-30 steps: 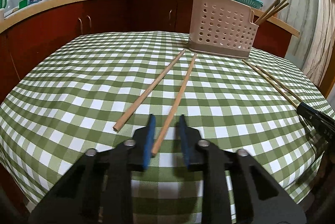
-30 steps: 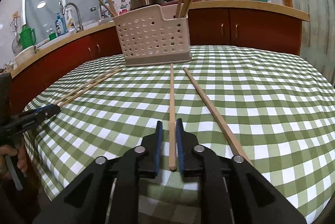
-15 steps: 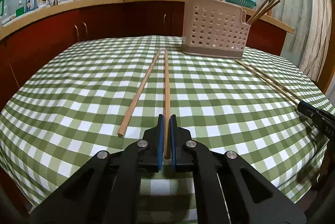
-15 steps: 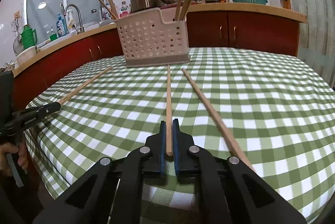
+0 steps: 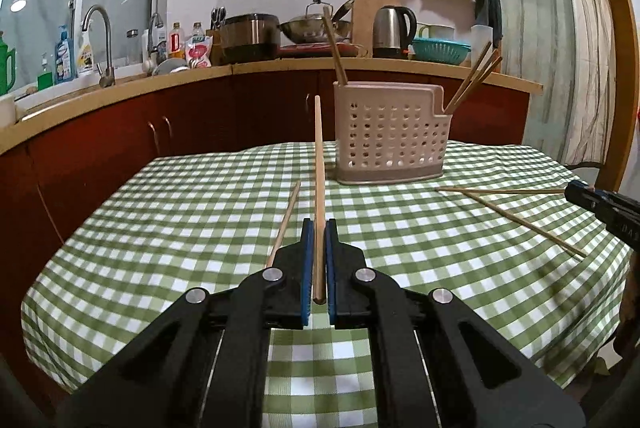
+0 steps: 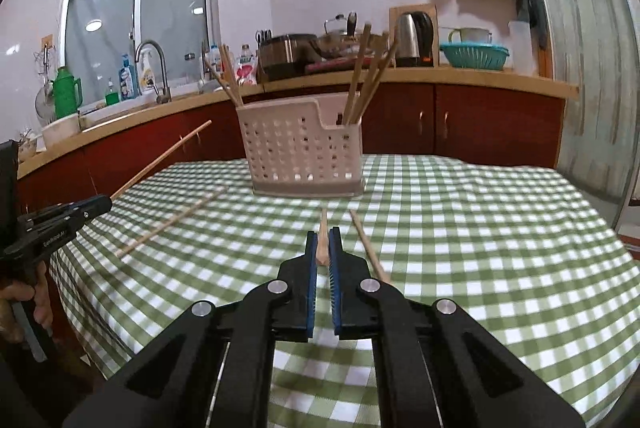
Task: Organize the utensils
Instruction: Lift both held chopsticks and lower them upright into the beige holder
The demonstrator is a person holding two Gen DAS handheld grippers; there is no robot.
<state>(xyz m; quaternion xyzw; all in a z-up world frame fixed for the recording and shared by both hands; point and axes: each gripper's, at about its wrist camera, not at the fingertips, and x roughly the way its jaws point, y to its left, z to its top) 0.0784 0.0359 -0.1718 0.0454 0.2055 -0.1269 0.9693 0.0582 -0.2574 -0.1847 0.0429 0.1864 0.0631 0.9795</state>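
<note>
Left tool (image 5: 316, 240): pinched one chopstick (image 5: 319, 163), raised off the checked surface (image 5: 200, 211).
Right tool (image 6: 323, 244): pinched another chopstick (image 6: 322, 240).
Writing: too blurred to read.
Rack (image 6: 300, 147): near far edge.

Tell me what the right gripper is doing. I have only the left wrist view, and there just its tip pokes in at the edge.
Observer: In its own view, the right gripper is shut on a thin wooden chopstick that points at the beige perforated plastic basket.
Operator: Is the left gripper's chopstick clear of the table?
Observer: Yes. Seen from the side, the left gripper holds its long wooden chopstick slanting up off the green checked tablecloth.
Operator: Anything under it?
Observer: A second chopstick lies on the cloth below.
</note>
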